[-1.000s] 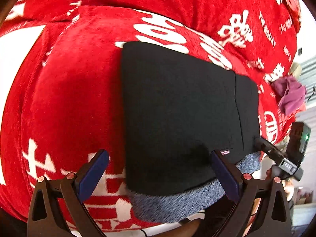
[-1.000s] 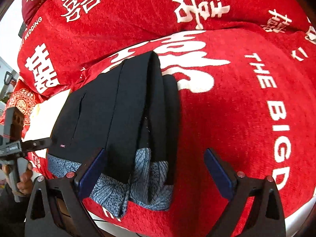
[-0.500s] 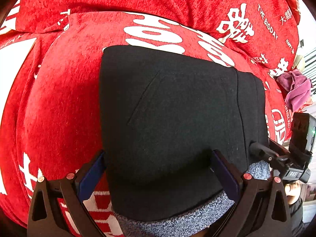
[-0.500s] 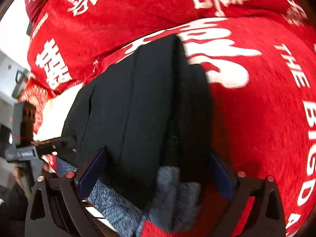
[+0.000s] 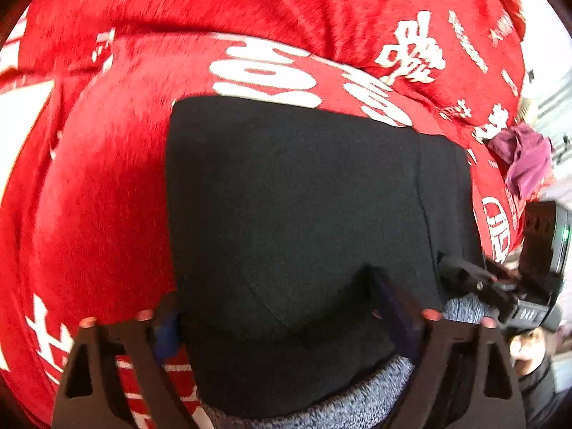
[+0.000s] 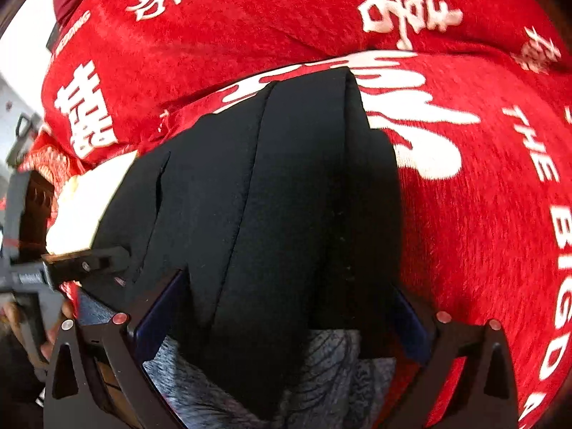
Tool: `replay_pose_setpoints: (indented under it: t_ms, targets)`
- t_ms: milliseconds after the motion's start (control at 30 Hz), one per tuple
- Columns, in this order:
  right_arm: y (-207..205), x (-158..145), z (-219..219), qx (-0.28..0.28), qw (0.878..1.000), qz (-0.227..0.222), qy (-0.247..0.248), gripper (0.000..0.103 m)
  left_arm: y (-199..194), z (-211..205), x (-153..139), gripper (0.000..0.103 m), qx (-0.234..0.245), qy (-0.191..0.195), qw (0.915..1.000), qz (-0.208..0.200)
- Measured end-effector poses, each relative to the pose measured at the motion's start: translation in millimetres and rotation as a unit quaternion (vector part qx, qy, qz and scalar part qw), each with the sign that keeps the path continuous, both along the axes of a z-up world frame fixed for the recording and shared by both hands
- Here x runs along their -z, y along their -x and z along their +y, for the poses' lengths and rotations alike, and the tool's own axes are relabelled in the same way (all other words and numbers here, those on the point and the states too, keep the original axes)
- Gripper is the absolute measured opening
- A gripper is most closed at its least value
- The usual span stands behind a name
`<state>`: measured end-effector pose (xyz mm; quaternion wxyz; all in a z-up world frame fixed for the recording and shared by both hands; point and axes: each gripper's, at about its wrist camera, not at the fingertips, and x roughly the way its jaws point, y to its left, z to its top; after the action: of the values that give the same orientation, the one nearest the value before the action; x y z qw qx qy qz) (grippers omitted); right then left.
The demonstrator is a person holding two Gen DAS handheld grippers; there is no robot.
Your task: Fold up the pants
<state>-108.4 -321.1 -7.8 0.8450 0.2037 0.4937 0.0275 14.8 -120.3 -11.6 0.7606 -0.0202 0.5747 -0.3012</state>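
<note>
Red plush cloth point(image 6: 482, 214) printed with big white Chinese characters is covering the whole surface under me, and along its right side I am reading "THE BIG D" in white capitals, the rest running out of the right wrist view. Black pants point(image 5: 296, 221) are lying folded on that cloth, with a grey speckled inner band point(image 5: 357, 404) showing at the near edge. My left gripper point(image 5: 282, 318) is closing, its jaws straddling the near edge of the pants, the fabric between them. My right gripper point(image 6: 282, 307) is standing spread around the stacked folds at the pants' other end; I cannot tell whether its pads are pressing. A purple rag point(image 5: 525, 168) is lying well off to the right.
</note>
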Motion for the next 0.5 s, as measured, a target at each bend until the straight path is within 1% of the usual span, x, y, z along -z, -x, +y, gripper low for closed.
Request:
replay_pose_setpoints:
  t_ms: [33,67,100,167,200,267,367,500]
  targets:
    - [0,-3,1,-0.001,1.000,0.001,-0.004,0.100,2,0,-3,0.074,0.003,-0.002,1.0000,-0.006]
    - [0,-7,4,-0.003,1.000,0.001,0.003,0.096,3,0,-7,0.068,0.007,-0.005,0.9999,-0.013]
    - [1,-11,10,-0.007,1.000,0.000,0.017,0.093,3,0,-9,0.066,0.008,-0.006,0.9998,-0.015]
    - [3,-19,15,-0.006,1.000,-0.003,0.030,0.079,3,0,-16,0.058,0.007,-0.008,0.9998,-0.018]
    - [5,-22,16,-0.004,0.999,-0.005,0.032,0.076,4,0,-19,0.056,0.008,-0.010,0.9997,-0.021]
    - [7,-33,18,-0.003,0.999,-0.014,0.029,0.063,6,-1,-27,0.050,0.014,-0.013,0.9993,-0.031]
    - [10,-49,26,-0.013,0.999,-0.029,0.032,0.053,10,1,-43,0.048,0.015,-0.008,0.9991,-0.038]
    - [8,-70,47,-0.035,0.997,-0.046,0.050,0.051,10,16,-68,0.048,0.002,-0.001,0.9983,-0.059]
